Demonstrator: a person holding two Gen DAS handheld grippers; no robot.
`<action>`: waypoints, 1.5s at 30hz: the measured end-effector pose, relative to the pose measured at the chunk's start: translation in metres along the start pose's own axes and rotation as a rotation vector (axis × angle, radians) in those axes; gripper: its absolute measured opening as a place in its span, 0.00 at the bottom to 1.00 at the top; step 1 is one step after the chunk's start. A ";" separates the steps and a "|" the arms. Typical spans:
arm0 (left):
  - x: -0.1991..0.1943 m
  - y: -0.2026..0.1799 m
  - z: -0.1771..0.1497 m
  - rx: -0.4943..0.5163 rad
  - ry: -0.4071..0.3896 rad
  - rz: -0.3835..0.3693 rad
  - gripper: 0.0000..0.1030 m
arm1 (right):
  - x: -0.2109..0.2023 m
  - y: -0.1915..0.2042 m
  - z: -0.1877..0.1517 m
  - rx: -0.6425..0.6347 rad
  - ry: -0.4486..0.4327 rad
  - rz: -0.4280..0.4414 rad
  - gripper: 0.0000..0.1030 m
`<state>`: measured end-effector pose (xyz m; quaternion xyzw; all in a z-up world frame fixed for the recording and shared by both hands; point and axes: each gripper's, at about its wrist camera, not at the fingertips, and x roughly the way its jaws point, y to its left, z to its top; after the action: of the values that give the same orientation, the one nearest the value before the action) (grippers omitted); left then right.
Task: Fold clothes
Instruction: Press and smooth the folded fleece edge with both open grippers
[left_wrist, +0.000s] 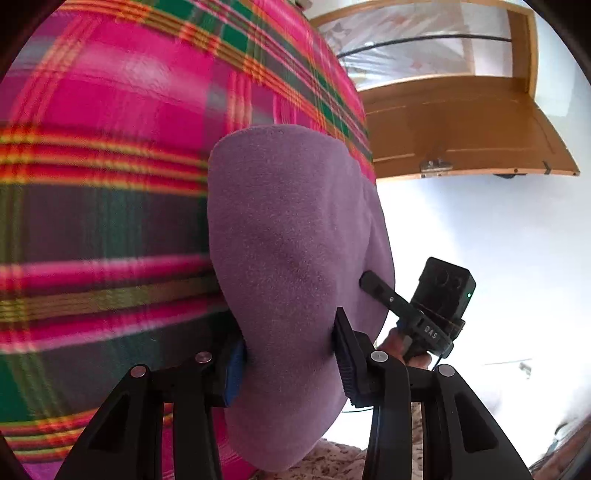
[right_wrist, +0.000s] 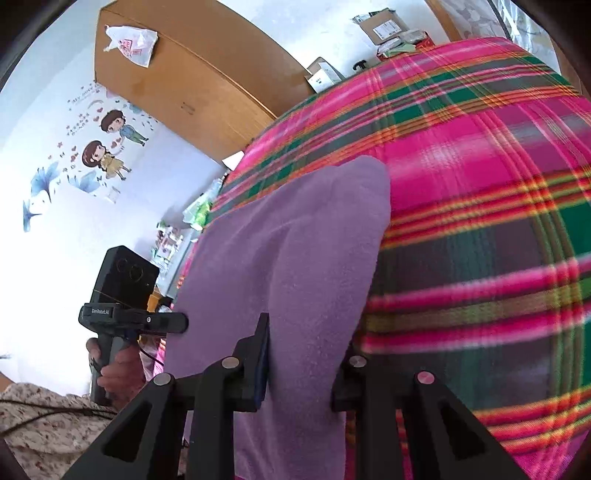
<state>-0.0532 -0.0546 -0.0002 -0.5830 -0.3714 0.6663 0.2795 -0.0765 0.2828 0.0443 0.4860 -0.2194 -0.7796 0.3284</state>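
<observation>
**Both claws pinching the purple cloth above the plaid bed**

Left wrist view: my left claw (left_wrist: 291, 365) is clamped on a purple fleece garment (left_wrist: 291, 229). The cloth bunches thickly between my two black fingers, the blue pad on one side and the ribbed pad (left_wrist: 345, 363) on the other both pressing into it. From the pinch the garment runs up and away as a broad rounded fold, and a lower lobe hangs down below my fingers. Behind it spreads a pink, green and orange plaid blanket (left_wrist: 110, 147), blurred. To the right, just beside the cloth's far edge, I see my right claw (left_wrist: 369, 278) from outside, its dark finger tip touching the fleece, with a hand (left_wrist: 397, 347) wrapped round its grip. Beyond stands a wooden door (left_wrist: 461, 125) against a bright white wall.

Right wrist view: my right claw (right_wrist: 303, 365) is likewise closed on the same purple garment (right_wrist: 295, 251), the fleece passing between the left finger with its blue pad and the right finger, whose pad is hidden by the cloth. The garment stretches up ahead of me as a wide flat panel with a soft crease down its middle, over the plaid blanket (right_wrist: 480, 203). At the left edge my left claw (right_wrist: 177, 323) meets the cloth's side, held by a hand (right_wrist: 118, 373). Behind are a wooden wardrobe (right_wrist: 192, 85), a cartoon wall sticker (right_wrist: 103, 147) and a white plastic bag (right_wrist: 133, 44) on the wardrobe.
</observation>
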 end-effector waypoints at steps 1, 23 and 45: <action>-0.006 0.002 0.003 0.000 -0.011 0.004 0.43 | 0.003 0.003 0.003 0.001 -0.003 0.005 0.23; -0.067 0.025 0.072 -0.087 -0.264 0.067 0.43 | 0.119 0.064 0.069 -0.030 -0.063 0.048 0.23; -0.080 0.052 0.085 -0.091 -0.331 0.122 0.43 | 0.166 0.069 0.093 -0.058 -0.165 -0.120 0.29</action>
<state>-0.1208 -0.1624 0.0067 -0.4991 -0.4060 0.7513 0.1468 -0.1918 0.1171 0.0286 0.4227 -0.1935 -0.8412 0.2761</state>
